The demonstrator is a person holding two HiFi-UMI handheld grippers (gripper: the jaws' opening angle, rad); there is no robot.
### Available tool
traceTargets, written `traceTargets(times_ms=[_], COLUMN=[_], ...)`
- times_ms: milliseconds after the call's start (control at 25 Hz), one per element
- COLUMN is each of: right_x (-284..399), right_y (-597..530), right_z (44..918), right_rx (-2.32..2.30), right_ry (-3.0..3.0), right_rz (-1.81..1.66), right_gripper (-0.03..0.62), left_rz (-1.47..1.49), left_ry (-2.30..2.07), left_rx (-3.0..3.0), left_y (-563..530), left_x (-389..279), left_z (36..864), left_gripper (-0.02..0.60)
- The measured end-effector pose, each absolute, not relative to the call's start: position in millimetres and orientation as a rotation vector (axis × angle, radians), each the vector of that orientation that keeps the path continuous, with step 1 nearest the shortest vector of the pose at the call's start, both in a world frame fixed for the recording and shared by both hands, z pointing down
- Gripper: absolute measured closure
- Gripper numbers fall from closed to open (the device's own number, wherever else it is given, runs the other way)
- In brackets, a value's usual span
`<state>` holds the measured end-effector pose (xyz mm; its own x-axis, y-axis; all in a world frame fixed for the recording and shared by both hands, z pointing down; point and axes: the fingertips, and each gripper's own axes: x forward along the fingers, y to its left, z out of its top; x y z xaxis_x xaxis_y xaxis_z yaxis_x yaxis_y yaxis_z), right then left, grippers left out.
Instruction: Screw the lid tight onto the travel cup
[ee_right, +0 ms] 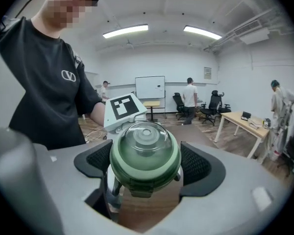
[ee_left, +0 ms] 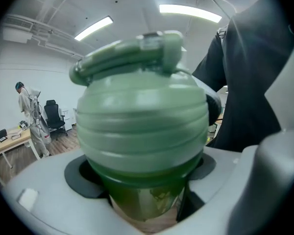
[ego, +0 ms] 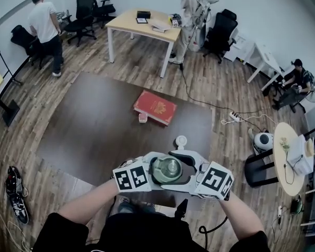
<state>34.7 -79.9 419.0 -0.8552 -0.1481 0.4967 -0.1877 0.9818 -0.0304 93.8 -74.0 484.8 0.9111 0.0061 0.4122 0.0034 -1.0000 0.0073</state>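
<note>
In the head view the green travel cup (ego: 166,169) hangs in the air close to the person's body, caught between both grippers. My left gripper (ego: 156,171) comes in from the left and my right gripper (ego: 179,171) from the right. Seen from the left gripper view, the jaws of my left gripper (ee_left: 147,192) are shut on the dark green cup body (ee_left: 147,199), just under the pale green domed lid (ee_left: 142,121) with its carry handle (ee_left: 132,58). The right gripper view shows my right gripper (ee_right: 146,173) shut on the lid (ee_right: 145,153), black pads (ee_right: 198,165) against its sides.
Below lies a dark carpet (ego: 94,130) with a red book (ego: 155,107), a small pink object (ego: 143,117) and a small white round object (ego: 181,140). A wooden table (ego: 142,28), office chairs and people stand at the back. A round table (ego: 286,156) is at the right.
</note>
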Motion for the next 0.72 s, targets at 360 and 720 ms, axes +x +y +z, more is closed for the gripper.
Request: traceTargets(times_ms=[360,720], right_x=[35,48], right_y=[-97,-92], right_z=[418,399], right_rx=[1.08,1.024], right_ry=[-2.58,-2.768], right_rz=[0.276,0.135], right_gripper=[0.151,0.148], left_rz=[0.615,0.581], left_ry=[-0.085,-0.089], left_rx=[3.048,3.05], left_y=[-83,-86], left_x=[91,89], left_z=[490,485], left_gripper=[0.164,0.163])
